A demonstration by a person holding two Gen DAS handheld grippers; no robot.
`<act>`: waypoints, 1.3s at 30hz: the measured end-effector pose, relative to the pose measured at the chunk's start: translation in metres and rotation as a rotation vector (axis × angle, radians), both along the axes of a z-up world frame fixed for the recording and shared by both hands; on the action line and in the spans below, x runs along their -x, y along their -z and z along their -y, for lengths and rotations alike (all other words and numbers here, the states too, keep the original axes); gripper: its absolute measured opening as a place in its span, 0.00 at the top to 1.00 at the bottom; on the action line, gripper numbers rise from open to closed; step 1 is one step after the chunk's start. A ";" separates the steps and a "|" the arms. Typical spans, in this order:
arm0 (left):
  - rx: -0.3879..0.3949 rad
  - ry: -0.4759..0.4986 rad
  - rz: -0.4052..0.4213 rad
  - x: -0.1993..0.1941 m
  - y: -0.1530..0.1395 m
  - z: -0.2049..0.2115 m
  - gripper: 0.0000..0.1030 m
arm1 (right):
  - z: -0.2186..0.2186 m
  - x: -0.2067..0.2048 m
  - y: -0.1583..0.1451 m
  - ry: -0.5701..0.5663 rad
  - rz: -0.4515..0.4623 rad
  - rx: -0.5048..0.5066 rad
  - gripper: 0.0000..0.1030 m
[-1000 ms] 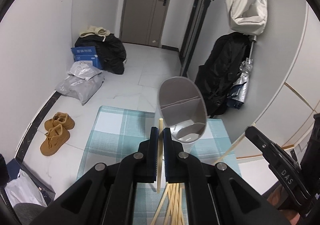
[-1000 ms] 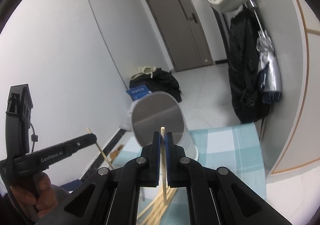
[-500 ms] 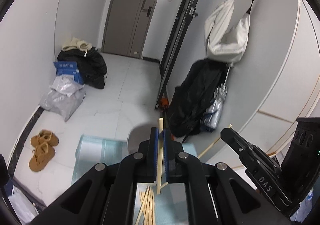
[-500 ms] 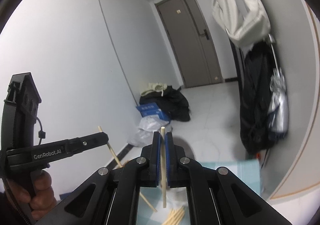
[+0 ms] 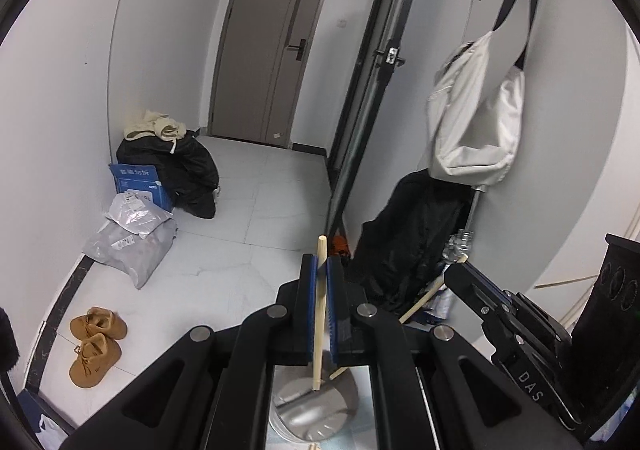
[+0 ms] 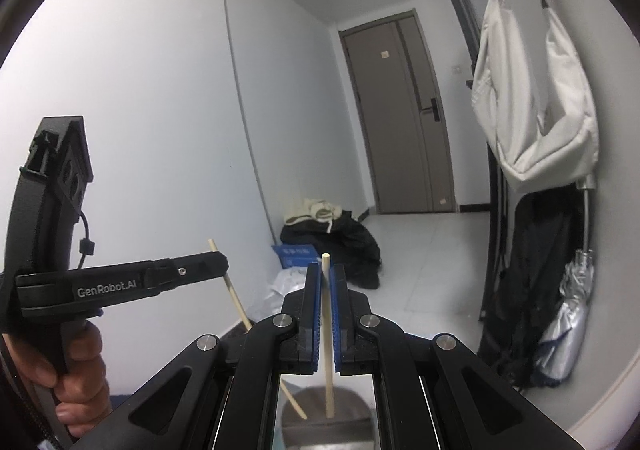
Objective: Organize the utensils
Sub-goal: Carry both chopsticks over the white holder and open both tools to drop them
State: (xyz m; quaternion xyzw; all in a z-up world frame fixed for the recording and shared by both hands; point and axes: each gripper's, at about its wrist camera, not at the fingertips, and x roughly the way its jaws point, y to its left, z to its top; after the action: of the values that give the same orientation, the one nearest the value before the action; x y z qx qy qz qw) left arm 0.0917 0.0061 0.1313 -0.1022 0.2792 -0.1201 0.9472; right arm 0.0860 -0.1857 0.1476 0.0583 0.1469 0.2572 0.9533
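The left hand-held gripper (image 5: 320, 270) is pinching a wooden chopstick (image 5: 319, 314) between its blue pads, the stick's lower end hanging over the grey utensil holder (image 5: 316, 410) at six o'clock; the right hand-held gripper (image 6: 327, 278) likewise pinches a second chopstick (image 6: 328, 330) nearly upright above the same holder; beyond lie tan shoes (image 5: 94, 346) at eight o'clock, a white bag (image 5: 476, 117) hanging at two o'clock, and a grey door (image 5: 272, 49) at twelve.

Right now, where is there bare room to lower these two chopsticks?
Straight down: the gray holder sits open-mouthed under both chopsticks. The left chopstick and right chopstick hang close together there, so it's tight. Bare floor lies between the gray parcels and the black coat.
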 end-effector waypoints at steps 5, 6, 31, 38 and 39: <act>-0.005 -0.001 -0.020 -0.018 0.019 -0.006 0.99 | -0.008 -0.024 0.022 -0.008 -0.025 0.018 0.96; -0.010 -0.003 -0.024 -0.020 0.021 -0.005 0.99 | -0.009 -0.029 0.027 -0.012 -0.034 0.020 0.96; 0.020 -0.020 -0.191 -0.030 0.086 -0.010 0.64 | 0.002 -0.058 0.119 -0.127 -0.326 -0.008 0.93; -0.037 -0.071 -0.165 -0.008 0.082 -0.016 0.51 | 0.031 -0.040 0.116 -0.037 -0.339 -0.079 0.70; -0.046 -0.075 -0.162 -0.005 0.081 -0.016 0.50 | 0.034 -0.036 0.115 -0.026 -0.335 -0.084 0.68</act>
State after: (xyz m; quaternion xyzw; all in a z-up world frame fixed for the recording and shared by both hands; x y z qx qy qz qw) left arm 0.0968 0.0224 0.0505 -0.1001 0.3536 -0.0692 0.9275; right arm 0.1220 -0.2197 0.0331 0.1381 0.2935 0.2621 0.9089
